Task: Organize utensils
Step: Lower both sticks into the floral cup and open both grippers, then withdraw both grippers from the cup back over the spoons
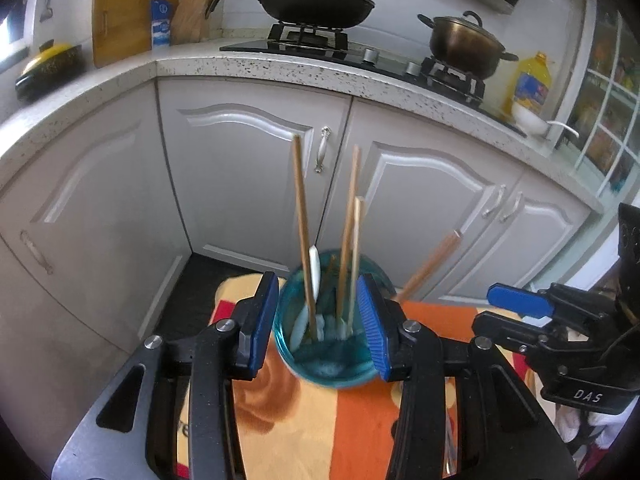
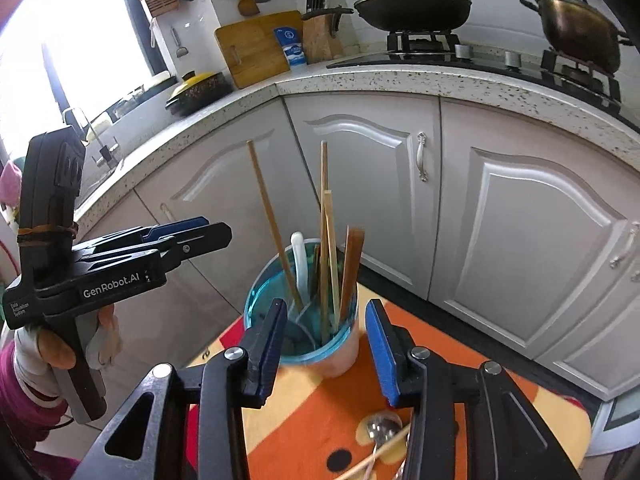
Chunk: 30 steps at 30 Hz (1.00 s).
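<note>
Jaws of left gripper roughly half open, straddling cup without clamping it; a sliver of gap on the near side, the far pad maybe brushing the rim, hard to say. Jaws of right gripper likewise parted, nothing between them, cup just ahead.

Nearest, spoon and a thin stick lying loose on orange cloth over the tabletop, partly hidden below the right jaws. Spoon probably metal: stiff, light, slick, low-lying; best pinched across the handle, not the bowl. Stick light and rigid, prone to rolling; take near mid-length.

Next, blue see-through cup standing upright on the cloth, packed with chopsticks and a white spoon. Looks like thin plastic, top-heavy, easily tipped; steady low on the wall.

Beyond, cabinets, then stove with wok and pot.
</note>
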Motion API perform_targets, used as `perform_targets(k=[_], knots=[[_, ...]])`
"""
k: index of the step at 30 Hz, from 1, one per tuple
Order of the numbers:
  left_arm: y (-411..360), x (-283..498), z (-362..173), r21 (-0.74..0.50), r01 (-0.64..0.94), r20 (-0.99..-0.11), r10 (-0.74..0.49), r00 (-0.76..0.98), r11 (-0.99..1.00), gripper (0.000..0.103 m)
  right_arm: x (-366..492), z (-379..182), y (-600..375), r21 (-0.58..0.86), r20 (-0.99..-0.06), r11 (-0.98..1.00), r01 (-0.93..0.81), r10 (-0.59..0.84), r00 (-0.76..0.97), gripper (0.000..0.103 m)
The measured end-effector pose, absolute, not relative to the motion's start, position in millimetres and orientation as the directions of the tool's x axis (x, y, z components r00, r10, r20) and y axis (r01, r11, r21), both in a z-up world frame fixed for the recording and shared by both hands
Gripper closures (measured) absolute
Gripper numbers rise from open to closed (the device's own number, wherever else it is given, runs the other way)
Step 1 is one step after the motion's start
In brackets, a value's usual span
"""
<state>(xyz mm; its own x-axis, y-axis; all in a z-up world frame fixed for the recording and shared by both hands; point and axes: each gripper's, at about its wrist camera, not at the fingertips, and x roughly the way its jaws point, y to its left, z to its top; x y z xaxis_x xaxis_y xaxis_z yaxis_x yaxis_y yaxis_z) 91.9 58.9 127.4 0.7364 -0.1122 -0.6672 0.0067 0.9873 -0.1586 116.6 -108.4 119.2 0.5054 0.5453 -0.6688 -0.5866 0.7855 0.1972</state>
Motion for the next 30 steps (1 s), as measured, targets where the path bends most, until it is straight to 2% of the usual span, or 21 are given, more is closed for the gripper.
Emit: perform_targets(k=[8,18,23,30], knots=[[26.9,61.3,113.4,-0.121,0.045,-0.669,-0.115,0.734,0.992,0.063,81.3,108.8,-137.8,0.222,-0.661,0.833,-0.507,0.51,0.549,0.061],[-10.7,39.6,97.7,-0.096,0.089,-0.682,-0.131,0.72,0.991,0.063,44.7,89.9,-169.7,0.187,-0.706,0.893,-0.411,0.413,0.576,0.06],[-27.8,28.9,95.0,-0.092,0.123,-0.686,-0.153,0.711,0.988,0.063,30.8,87.8,-180.6,0.187,-0.706,0.901,-0.391,0.4,0.584,0.048],[-39.3,20.2,92.7,-0.076,0.134,-0.69,-0.149,0.709,0.988,0.063,17.9,90.2,-191.5,0.193,-0.696,0.904,-0.382,0.401,0.596,0.047]])
